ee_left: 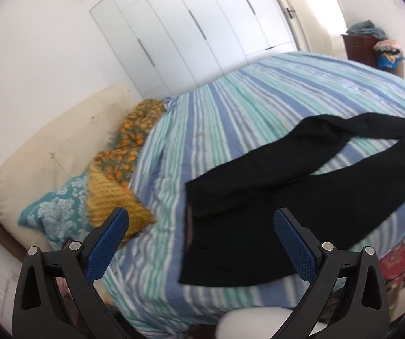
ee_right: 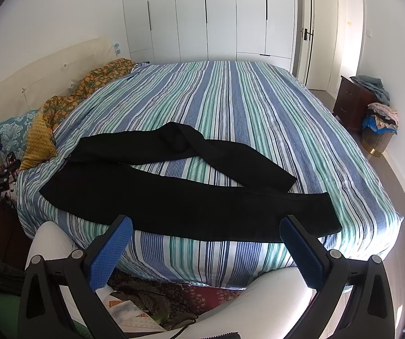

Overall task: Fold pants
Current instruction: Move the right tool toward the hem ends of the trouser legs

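Black pants (ee_right: 174,197) lie spread along the near edge of a bed with a blue, green and white striped cover (ee_right: 230,99). The waist is at the left, the legs run to the right, and the far leg is bent and crosses toward the near one. In the left wrist view the pants (ee_left: 273,192) lie just ahead of the fingers. My left gripper (ee_left: 201,220) is open and empty, above the waist end. My right gripper (ee_right: 206,227) is open and empty, held short of the near leg, apart from it.
Pillows in teal (ee_right: 13,132), mustard (ee_right: 39,144) and orange floral (ee_right: 89,84) lie at the cream headboard (ee_right: 32,76) on the left. White wardrobes (ee_right: 208,14) stand behind the bed. A dark nightstand (ee_right: 349,101) and a laundry basket (ee_right: 379,132) stand at the right. Patterned cloth (ee_right: 151,296) lies on the floor below.
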A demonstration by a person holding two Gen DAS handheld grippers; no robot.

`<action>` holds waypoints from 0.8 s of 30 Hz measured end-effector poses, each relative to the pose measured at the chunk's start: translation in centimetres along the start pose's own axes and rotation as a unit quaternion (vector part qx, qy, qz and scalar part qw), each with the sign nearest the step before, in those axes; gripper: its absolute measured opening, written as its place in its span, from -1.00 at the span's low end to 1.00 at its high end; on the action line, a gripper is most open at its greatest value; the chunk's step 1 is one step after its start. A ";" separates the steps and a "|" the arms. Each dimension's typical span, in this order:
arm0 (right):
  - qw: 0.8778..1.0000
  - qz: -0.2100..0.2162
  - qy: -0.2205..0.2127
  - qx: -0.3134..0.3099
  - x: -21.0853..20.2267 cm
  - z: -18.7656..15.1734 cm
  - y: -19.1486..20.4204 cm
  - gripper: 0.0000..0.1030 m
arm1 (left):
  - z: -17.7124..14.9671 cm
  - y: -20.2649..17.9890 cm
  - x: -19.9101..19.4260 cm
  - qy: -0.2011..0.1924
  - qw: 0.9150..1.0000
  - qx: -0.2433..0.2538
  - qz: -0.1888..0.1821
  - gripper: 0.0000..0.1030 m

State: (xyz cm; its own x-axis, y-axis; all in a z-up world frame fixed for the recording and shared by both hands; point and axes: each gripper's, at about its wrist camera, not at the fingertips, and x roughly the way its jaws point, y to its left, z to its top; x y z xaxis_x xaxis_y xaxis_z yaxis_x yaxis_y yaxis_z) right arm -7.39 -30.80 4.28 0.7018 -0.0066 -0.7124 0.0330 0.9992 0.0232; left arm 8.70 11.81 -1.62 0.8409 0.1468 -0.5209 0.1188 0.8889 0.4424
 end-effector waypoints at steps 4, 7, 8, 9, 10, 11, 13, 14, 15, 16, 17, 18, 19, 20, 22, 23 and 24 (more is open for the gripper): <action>1.000 0.010 -0.018 0.001 -0.1 -0.2 -0.1 1.00 | 1.9 8.3 5.1 0.008 0.995 -0.082 0.055 0.98; 1.000 0.021 -0.020 0.005 0.2 -0.3 0.0 1.00 | 3.8 11.1 6.7 -0.026 0.987 -0.150 0.052 0.97; 0.999 0.026 -0.019 0.005 0.4 -0.3 0.0 1.00 | 4.2 11.4 7.3 -0.040 0.984 -0.168 0.053 0.97; 0.999 0.032 -0.017 0.005 0.7 -0.3 0.1 1.00 | 4.6 11.2 7.9 -0.056 0.980 -0.181 0.063 0.97; 0.999 0.039 -0.015 0.005 0.8 -0.2 0.2 1.00 | 4.9 10.9 8.7 -0.071 0.976 -0.189 0.078 0.97; 0.999 0.046 -0.014 0.002 1.1 -0.1 0.3 1.00 | 5.2 10.6 9.9 -0.071 0.974 -0.197 0.091 0.97; 0.998 0.055 -0.011 -0.010 1.3 0.2 0.7 1.00 | 5.6 9.8 11.5 -0.037 0.972 -0.217 0.077 0.94; 0.998 0.059 -0.011 -0.019 1.2 0.4 1.0 1.00 | 5.9 9.2 11.1 -0.035 0.972 -0.228 0.045 0.88; 0.998 0.061 -0.016 -0.029 0.8 0.6 1.2 1.00 | 6.0 8.1 9.8 -0.047 0.972 -0.232 0.005 0.87; 0.997 0.059 -0.025 -0.037 0.4 0.7 1.2 1.00 | 6.2 6.5 7.8 -0.062 0.971 -0.229 -0.032 0.88; 0.997 0.054 -0.033 -0.045 0.0 0.7 1.1 1.00 | 6.4 5.0 5.9 -0.070 0.971 -0.221 -0.064 0.89; 0.997 0.048 -0.043 -0.048 -0.5 0.7 0.9 1.00 | 6.7 3.2 4.0 -0.066 0.971 -0.212 -0.093 0.93; 0.997 0.039 -0.048 -0.047 -0.6 0.7 0.5 1.00 | 7.0 1.5 2.1 -0.052 0.970 -0.206 -0.120 0.94; 0.998 0.032 -0.047 -0.041 -0.6 0.7 -0.1 1.00 | 7.2 -0.3 0.0 -0.032 0.968 -0.199 -0.153 0.94; 0.999 0.022 -0.037 -0.021 -0.1 0.8 -1.4 1.00 | 7.4 -4.1 -4.3 0.009 0.960 -0.170 -0.221 0.94; 0.999 0.019 -0.035 -0.011 0.0 0.9 -2.1 1.00 | 7.5 -5.9 -6.7 0.016 0.958 -0.148 -0.247 0.94; 0.999 0.017 -0.034 -0.002 -0.1 1.1 -2.7 1.00 | 7.3 -7.7 -9.2 0.014 0.957 -0.125 -0.260 0.94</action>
State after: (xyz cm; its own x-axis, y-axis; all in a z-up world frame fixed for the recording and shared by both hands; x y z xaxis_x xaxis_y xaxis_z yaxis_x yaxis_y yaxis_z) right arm -6.81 -33.56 5.04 0.7494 0.0248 -0.6617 0.0056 0.9990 0.0437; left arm 3.89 0.49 5.11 0.6875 -0.3354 -0.6441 0.3846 0.9205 -0.0689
